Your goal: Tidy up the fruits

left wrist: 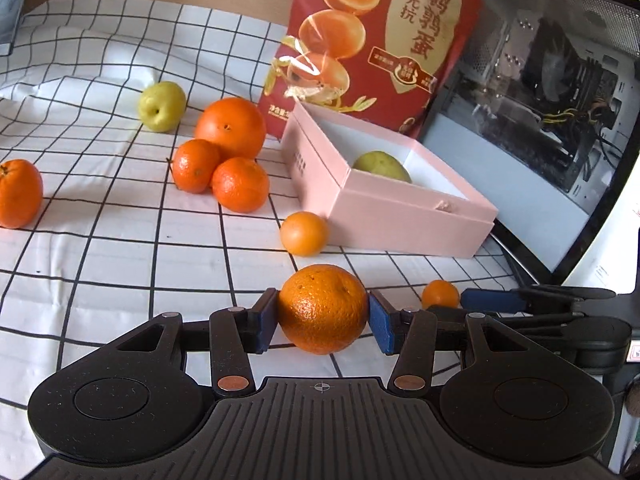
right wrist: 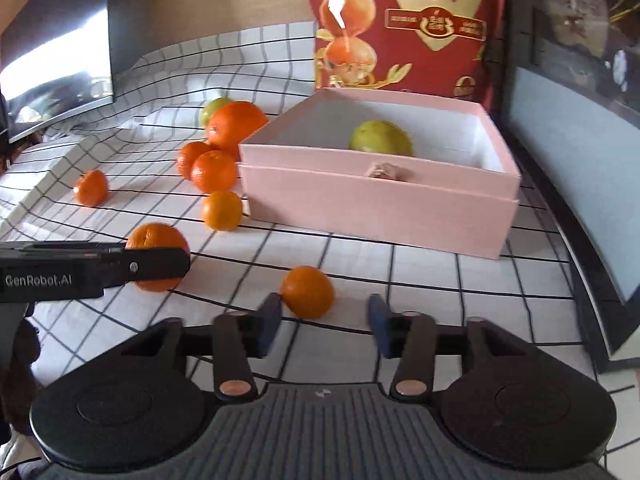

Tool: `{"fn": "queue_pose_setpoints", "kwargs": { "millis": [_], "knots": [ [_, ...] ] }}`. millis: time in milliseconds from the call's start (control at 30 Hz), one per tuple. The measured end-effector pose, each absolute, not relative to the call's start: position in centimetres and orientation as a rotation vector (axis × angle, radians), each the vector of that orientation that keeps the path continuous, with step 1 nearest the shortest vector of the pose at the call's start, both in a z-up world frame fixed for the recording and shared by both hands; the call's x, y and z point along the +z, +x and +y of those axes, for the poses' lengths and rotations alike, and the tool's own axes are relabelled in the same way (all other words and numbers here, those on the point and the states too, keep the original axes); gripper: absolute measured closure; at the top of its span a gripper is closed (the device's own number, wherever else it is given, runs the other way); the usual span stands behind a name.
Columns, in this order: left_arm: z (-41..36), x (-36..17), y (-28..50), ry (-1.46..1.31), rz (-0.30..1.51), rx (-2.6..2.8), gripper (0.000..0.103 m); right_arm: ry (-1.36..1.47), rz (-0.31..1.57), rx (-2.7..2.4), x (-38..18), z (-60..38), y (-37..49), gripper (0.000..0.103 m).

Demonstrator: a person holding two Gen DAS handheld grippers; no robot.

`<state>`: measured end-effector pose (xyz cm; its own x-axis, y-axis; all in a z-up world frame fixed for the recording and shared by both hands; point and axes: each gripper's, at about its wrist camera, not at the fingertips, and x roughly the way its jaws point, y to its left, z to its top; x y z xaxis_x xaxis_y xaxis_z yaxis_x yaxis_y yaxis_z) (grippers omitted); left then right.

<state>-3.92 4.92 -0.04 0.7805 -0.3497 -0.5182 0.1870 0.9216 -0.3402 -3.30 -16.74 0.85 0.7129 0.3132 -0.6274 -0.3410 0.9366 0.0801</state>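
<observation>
My left gripper [left wrist: 323, 322] is shut on a dimpled orange [left wrist: 322, 308], its blue pads pressing both sides just above the checked cloth. From the right wrist view the same gripper [right wrist: 176, 264] shows side-on at the left with the orange [right wrist: 156, 240] in it. My right gripper [right wrist: 324, 324] is open; a small orange [right wrist: 307, 292] lies on the cloth just ahead of its left fingertip, not gripped. An open pink box [left wrist: 416, 208] [right wrist: 376, 204] holds one green fruit [left wrist: 382, 166] [right wrist: 380, 138]. The right gripper [left wrist: 480, 304] reaches in at the left wrist view's right edge, beside the small orange [left wrist: 440, 294].
Loose on the cloth are a yellow-green apple [left wrist: 162, 106], a large orange [left wrist: 230, 128], several mandarins [left wrist: 240, 184] and a smooth orange [left wrist: 304, 234] by the box's corner. A red printed bag [left wrist: 380, 40] stands behind the box. A glass-sided computer case [left wrist: 540, 112] rises on the right, a monitor [right wrist: 56, 72] at the left.
</observation>
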Motion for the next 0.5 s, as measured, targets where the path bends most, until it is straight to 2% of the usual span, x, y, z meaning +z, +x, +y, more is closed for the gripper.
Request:
{"fn": "queue_pose_setpoints", "kwargs": {
  "millis": [67, 167, 500],
  "knots": [
    [5.11, -0.22, -3.98, -0.294, 0.608, -0.298, 0.050, -0.024, 0.696, 0.353, 0.84, -16.96, -2.83, 0.035],
    [5.22, -0.28, -4.16, -0.298, 0.604, -0.298, 0.050, 0.001, 0.703, 0.345, 0.76, -17.24, -2.28, 0.026],
    [5.39, -0.24, -4.18, -0.316, 0.600, -0.302, 0.050, -0.031, 0.719, 0.312, 0.54, -16.74, -2.30, 0.013]
  ]
}}
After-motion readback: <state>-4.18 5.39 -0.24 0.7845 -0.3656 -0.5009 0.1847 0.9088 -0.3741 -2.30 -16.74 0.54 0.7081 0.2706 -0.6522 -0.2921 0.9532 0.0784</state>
